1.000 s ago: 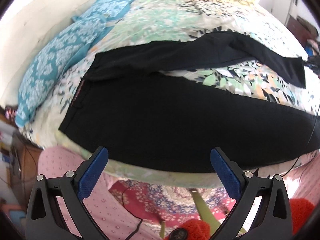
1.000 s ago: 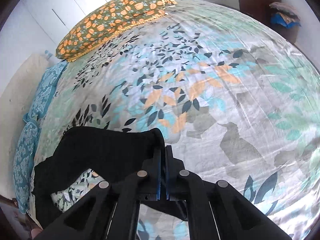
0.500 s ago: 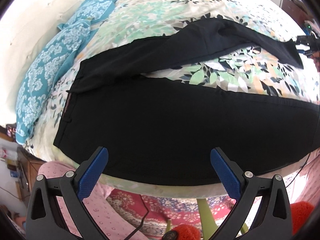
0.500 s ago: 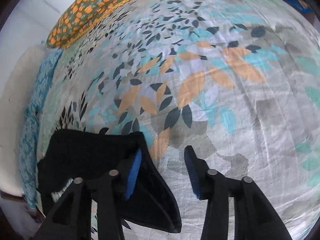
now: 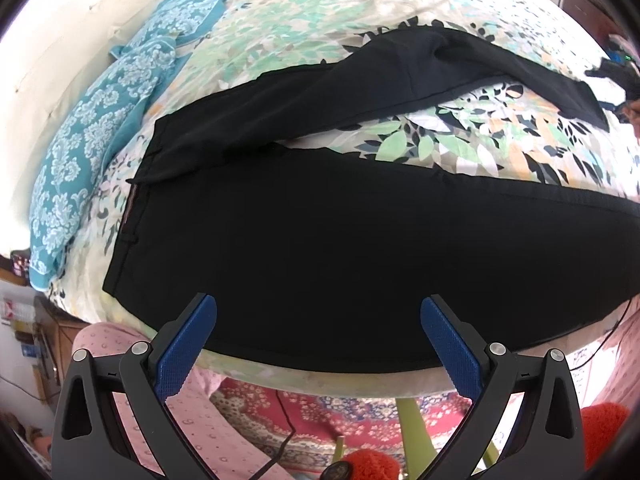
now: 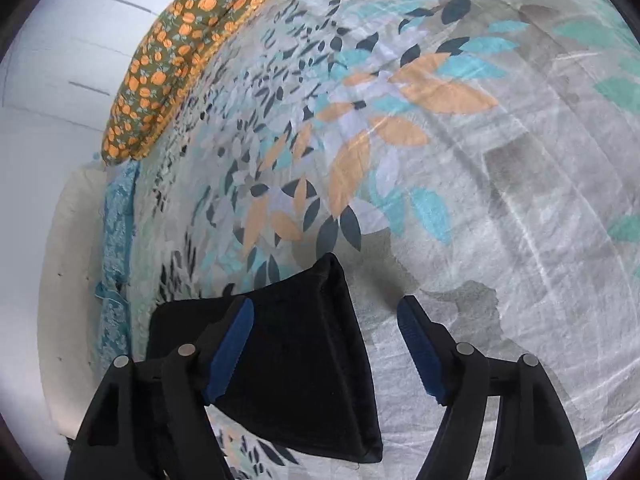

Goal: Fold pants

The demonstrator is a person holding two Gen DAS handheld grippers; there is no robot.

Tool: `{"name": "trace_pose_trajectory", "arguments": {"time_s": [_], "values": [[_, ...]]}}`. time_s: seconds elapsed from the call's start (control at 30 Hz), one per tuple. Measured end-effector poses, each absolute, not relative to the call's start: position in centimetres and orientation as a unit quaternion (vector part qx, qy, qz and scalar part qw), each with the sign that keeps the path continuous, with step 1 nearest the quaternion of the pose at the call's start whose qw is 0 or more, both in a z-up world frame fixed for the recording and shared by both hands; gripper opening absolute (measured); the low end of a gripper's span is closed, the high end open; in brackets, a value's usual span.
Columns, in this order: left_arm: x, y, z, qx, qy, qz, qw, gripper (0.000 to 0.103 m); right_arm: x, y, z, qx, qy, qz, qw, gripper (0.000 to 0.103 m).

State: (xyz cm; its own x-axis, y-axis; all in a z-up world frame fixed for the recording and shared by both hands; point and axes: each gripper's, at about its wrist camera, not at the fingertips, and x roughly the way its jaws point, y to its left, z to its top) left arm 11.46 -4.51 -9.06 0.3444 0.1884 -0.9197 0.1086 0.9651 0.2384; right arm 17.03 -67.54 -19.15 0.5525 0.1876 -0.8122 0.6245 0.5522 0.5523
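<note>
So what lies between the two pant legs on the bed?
Only bare floral bedspread shows in the wedge between the far leg and near leg, seen in the left wrist view.

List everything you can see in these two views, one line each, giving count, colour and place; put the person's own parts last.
pants: one, black, spread on the bed, legs apart
bedspread: one, leaf print, covering the bed
blue pillows: two, teal and white, at the bed's left edge
orange pillow: one, green with orange print, at the far end
rug: one, red patterned, on the floor
left gripper: one, black with blue pads, jaws open over the near bed edge
right gripper: one, same colours, jaws opening over a pant-leg hem
</note>
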Motion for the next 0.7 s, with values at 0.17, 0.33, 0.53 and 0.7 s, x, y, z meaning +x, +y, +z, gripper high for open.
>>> {"name": "trace_pose_trajectory", "arguments": {"time_s": [0.17, 0.33, 0.53, 0.7], "values": [[11.6, -4.1, -9.0, 0.127, 0.571, 0.032, 0.81, 0.102, 20.9, -64.5, -17.0, 0.297, 0.524, -0.135, 0.786, 0.004], [12.3, -3.9, -9.6, 0.115, 0.575, 0.034, 0.809, 0.102, 26.1, -63.3, -7.2, 0.066, 0.484, -0.182, 0.853, 0.004], [12.9, -5.7, -9.6, 0.127, 0.566, 0.013, 0.815, 0.102, 33.8, -63.4, -6.4, -0.088, 0.499, -0.201, 0.838, 0.004], [13.1, -6.2, -9.5, 0.147, 0.562, 0.009, 0.814, 0.102, 32.1, -65.0, -15.2, -0.036, 0.597, -0.215, 0.772, 0.004]]}}
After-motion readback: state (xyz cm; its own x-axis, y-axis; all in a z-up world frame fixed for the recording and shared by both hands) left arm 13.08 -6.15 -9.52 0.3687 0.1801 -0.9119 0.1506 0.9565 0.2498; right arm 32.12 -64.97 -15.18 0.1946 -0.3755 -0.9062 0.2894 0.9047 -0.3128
